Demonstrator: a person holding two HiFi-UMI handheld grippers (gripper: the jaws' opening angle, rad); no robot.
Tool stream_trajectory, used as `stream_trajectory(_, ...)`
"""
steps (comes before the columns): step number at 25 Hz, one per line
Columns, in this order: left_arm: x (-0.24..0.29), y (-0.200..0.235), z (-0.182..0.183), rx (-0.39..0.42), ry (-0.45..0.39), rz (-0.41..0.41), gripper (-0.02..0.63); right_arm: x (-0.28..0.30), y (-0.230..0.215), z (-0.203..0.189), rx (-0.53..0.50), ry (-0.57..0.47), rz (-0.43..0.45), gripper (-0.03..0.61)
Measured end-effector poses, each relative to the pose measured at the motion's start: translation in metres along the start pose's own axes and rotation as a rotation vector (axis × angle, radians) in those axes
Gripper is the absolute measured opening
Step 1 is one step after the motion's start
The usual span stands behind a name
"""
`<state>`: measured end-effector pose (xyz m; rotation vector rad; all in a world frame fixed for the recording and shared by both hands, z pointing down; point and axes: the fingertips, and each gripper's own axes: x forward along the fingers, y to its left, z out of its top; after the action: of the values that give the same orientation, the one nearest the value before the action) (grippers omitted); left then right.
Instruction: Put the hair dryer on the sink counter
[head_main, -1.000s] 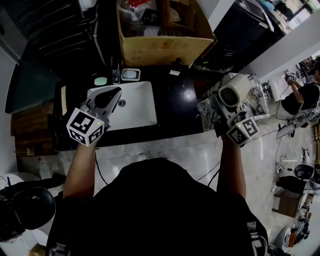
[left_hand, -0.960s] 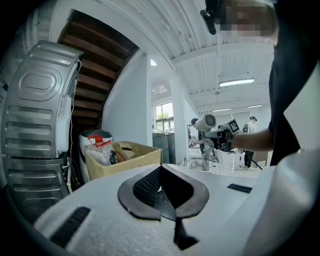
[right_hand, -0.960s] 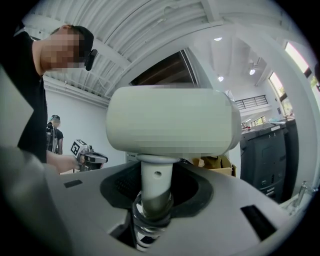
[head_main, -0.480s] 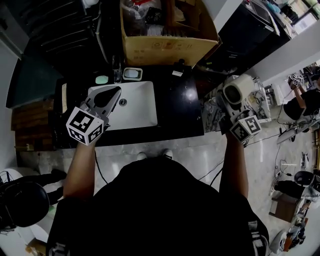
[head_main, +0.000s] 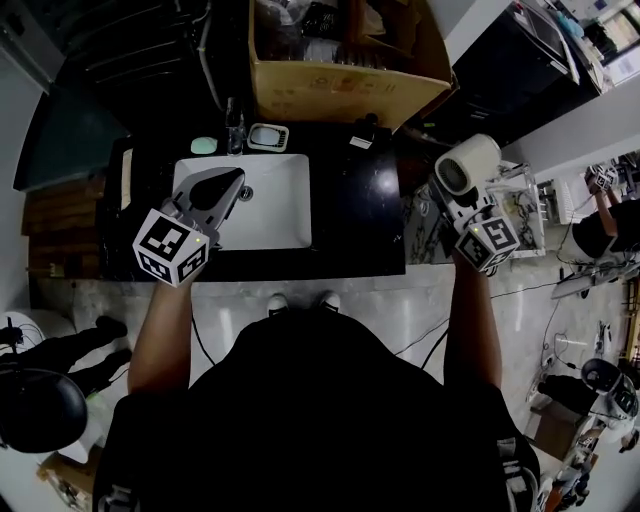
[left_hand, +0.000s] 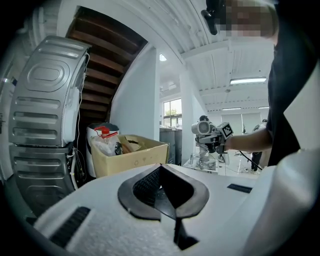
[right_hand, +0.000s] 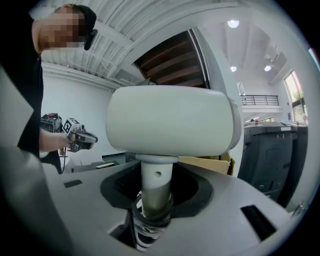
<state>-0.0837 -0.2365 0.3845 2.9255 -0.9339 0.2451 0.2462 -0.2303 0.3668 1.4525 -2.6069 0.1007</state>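
We lose the lower handle of the hair dryer (right_hand: 170, 120) inside the right gripper (right_hand: 150, 212); the cardboard box (head_main: 340, 95) runs off the head view's top edge — and the small items (head_main: 266, 137) behind the sink (head_main: 275, 215) are too small for us to name.

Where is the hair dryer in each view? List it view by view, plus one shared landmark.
Head view: hair dryer at upper right, held by the right gripper.
Left gripper view: small, right of centre, in that gripper.
Right gripper view: fills the centre, handle between the jaws.
Shared landmark: the cardboard box.
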Motion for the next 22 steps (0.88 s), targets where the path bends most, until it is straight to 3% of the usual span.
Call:
stream_trajectory(14, 0.013, 0.002, -0.030, -0.044, 0.063, 0.059, 0.015, 0.074, -0.010, -0.070, -0.189, 0.218, 0.168, 0.153)
stream_trajectory(22, 0.005, 0.004, -0.051, -0.090, 0.099, 0.108, 0.015, 0.108, 0.002, -0.129, -0.406, 0.402, 0.296, 0.153)
